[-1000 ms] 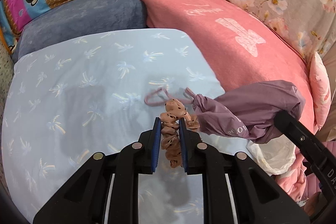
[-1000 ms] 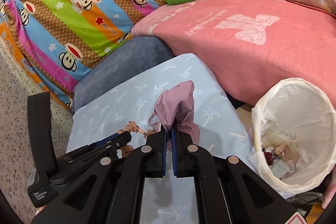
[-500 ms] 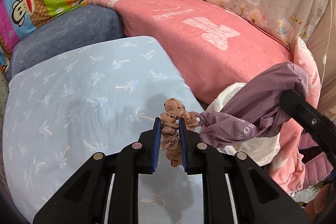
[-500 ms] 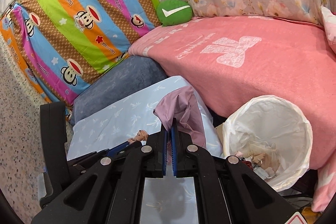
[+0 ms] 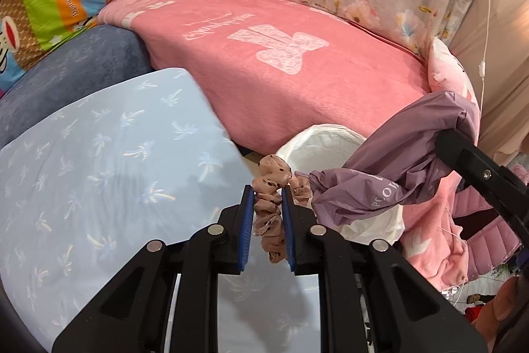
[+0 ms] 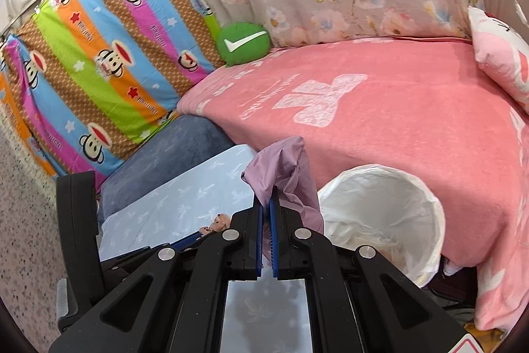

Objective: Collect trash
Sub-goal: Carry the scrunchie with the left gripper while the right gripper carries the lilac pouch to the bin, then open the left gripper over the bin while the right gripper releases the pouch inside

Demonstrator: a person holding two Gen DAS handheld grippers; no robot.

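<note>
We have carried both pieces from over the blue cloth (image 5: 99, 161) toward the bin (image 6: 390, 207), the left gripper (image 5: 267, 191) pinching the scrunchie (image 5: 269, 204) and the right gripper (image 6: 266, 204) pressed on the purple bag (image 6: 284, 167), so only dropping these 2 remains.

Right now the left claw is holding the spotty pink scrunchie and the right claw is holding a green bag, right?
Nearly. The left claw does hold the spotty pink scrunchie, but the bag in the right claw is purple, not green. The right wrist view shows it pinched between the blue pads.

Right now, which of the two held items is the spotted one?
The pink-brown scrunchie in the left claw: dark spots, ruffled. The purple bag in the right claw is plain, with white lettering.
</note>
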